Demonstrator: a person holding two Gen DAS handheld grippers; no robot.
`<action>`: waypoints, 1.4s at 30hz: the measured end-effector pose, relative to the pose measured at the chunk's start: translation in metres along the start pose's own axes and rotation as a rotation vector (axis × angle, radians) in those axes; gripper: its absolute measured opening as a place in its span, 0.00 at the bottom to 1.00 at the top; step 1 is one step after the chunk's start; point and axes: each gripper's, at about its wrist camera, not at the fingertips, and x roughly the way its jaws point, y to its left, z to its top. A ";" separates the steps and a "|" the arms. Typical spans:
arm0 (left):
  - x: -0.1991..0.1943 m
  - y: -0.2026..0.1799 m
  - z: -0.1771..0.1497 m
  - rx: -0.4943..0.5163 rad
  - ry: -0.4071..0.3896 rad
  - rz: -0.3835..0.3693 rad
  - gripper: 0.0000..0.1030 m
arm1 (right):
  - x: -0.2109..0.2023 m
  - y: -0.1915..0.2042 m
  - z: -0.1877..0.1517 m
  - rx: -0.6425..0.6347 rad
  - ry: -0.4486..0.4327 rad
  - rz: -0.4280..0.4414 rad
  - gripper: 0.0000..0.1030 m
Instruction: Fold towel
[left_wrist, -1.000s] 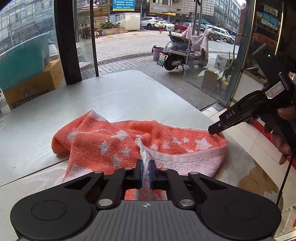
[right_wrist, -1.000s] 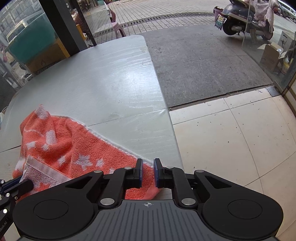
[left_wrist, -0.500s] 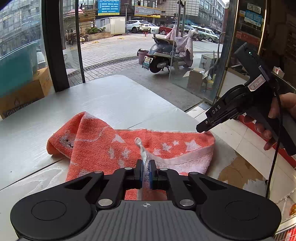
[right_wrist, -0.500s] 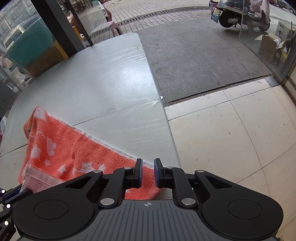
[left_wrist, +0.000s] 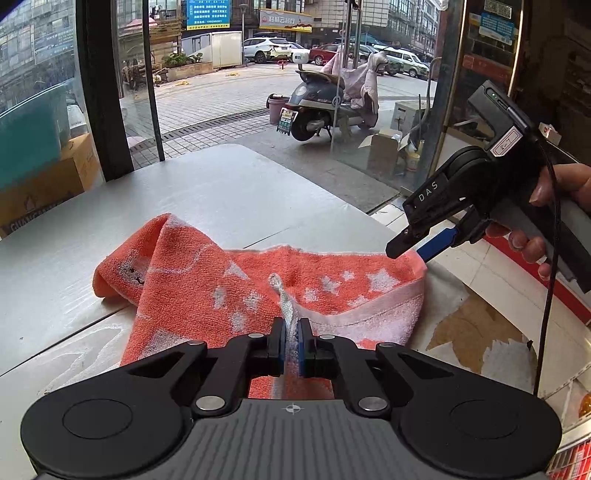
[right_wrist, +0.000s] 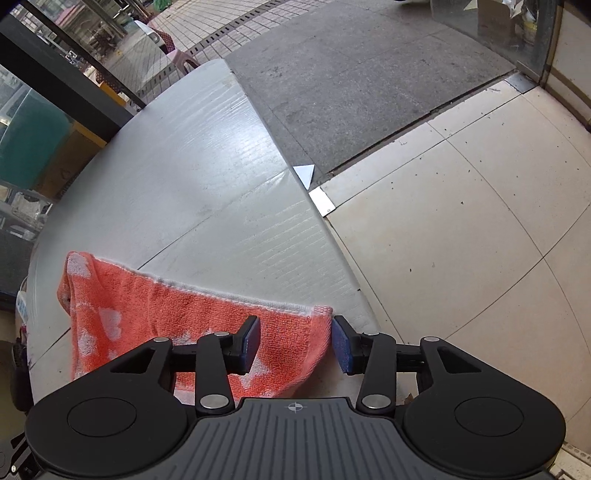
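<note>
A grey-blue scooter (left_wrist: 317, 110) is standing outside beyond the white table (left_wrist: 207, 192), with cardboard boxes (left_wrist: 384, 153) sitting near the glass and cars (left_wrist: 267, 50) waiting behind.

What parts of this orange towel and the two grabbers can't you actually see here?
- Left wrist view: the orange towel's near edge, hidden behind the left gripper, whose jaws pinch it.
- Right wrist view: the towel's lower part, behind the open right gripper; its left part passes behind that gripper's body.
- Both views: the towel's underside, against the table.
- Left wrist view: the person's hand, cut by the frame edge.
</note>
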 end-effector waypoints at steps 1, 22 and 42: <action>-0.001 0.000 -0.001 0.003 -0.001 0.002 0.07 | 0.001 0.004 -0.001 -0.031 -0.005 -0.005 0.42; -0.010 0.014 -0.013 0.005 0.025 0.069 0.09 | -0.055 0.086 -0.011 -0.401 -0.213 0.090 0.05; 0.026 0.015 0.005 -0.070 0.063 -0.056 0.35 | -0.123 0.107 -0.020 -0.476 -0.368 0.187 0.05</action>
